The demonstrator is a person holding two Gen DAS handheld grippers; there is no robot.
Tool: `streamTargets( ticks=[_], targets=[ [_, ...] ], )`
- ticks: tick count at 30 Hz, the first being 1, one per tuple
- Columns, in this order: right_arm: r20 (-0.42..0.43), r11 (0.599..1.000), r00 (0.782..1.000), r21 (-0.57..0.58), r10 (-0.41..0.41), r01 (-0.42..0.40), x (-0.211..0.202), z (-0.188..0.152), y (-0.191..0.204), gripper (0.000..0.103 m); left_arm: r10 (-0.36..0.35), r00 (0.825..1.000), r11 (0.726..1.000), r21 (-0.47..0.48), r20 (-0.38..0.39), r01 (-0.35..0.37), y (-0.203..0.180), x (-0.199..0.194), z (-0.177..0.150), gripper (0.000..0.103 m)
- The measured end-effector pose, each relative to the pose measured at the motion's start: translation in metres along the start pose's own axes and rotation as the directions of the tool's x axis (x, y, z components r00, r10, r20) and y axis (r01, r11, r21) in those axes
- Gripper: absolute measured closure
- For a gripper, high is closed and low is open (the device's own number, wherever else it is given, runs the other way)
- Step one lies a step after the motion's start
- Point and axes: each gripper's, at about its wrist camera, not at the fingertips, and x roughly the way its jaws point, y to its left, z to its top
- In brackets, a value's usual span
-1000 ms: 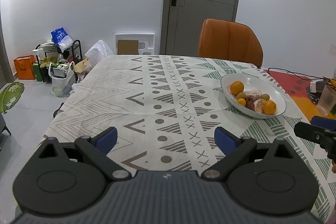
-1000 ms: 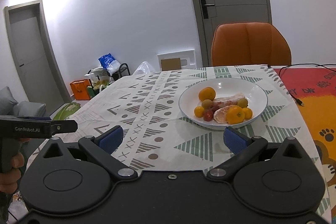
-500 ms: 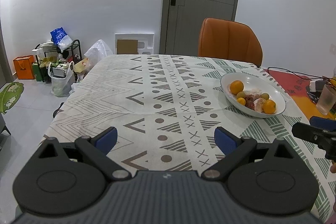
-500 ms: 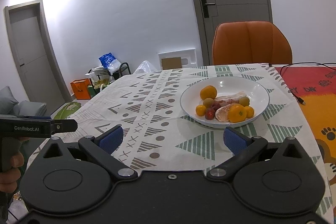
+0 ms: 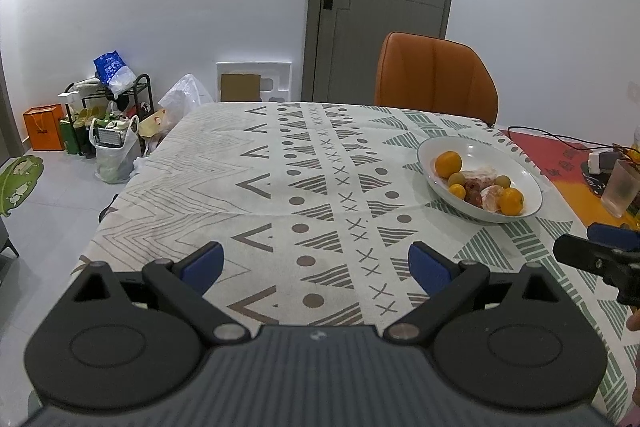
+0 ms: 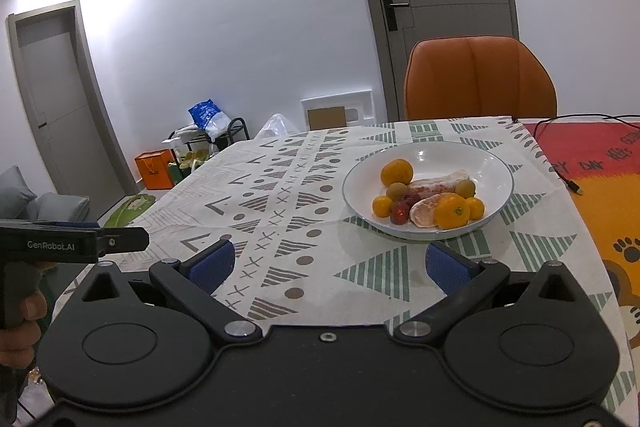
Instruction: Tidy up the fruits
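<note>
Here, in the left wrist view, the left gripper (image 5: 316,263) hangs over the near part of the table (image 5: 224,187), its blue-padded fingers (image 5: 202,264) spread wide with nothing between them. The white bowl (image 5: 524,173) stands to the far right on the patterned cloth, well apart from this tool. In it lie a large orange (image 5: 448,163) at the far left side, two greenish fruits, a smaller orange, something dark red and a peeled pale piece. A frosted cup (image 5: 621,188) stands right of the bowl, and part of the right gripper (image 5: 596,255) shows at the right edge. An orange chair (image 5: 436,83) stands at the far side of the table, before a grey door (image 5: 384,3).

From the right wrist view, the right gripper (image 6: 330,265) is likewise wide open and empty, held low over the near edge of the table (image 6: 280,187). The bowl (image 6: 490,163) sits just beyond it, a little right of centre, with all the fruit inside: the large orange (image 6: 396,172) at the far left, another orange (image 6: 452,211) near the front, and a red fruit (image 6: 399,213) beside the peeled segment (image 6: 425,213). At the left edge a hand (image 6: 20,327) grips the handle of the left gripper (image 6: 120,239); whether that one is open cannot be told from this side.
</note>
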Motion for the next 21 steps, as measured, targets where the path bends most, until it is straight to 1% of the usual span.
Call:
streamTargets(
  ticks=[21],
  targets=[
    [-0.003,1.0,1.0,0.001,-0.003,0.003,0.0009,-0.0003,-0.0007,0.0,0.0,1.0,1.0,0.001,-0.003,0.0,-0.0006,0.0006,-0.0008,0.005]
  ],
)
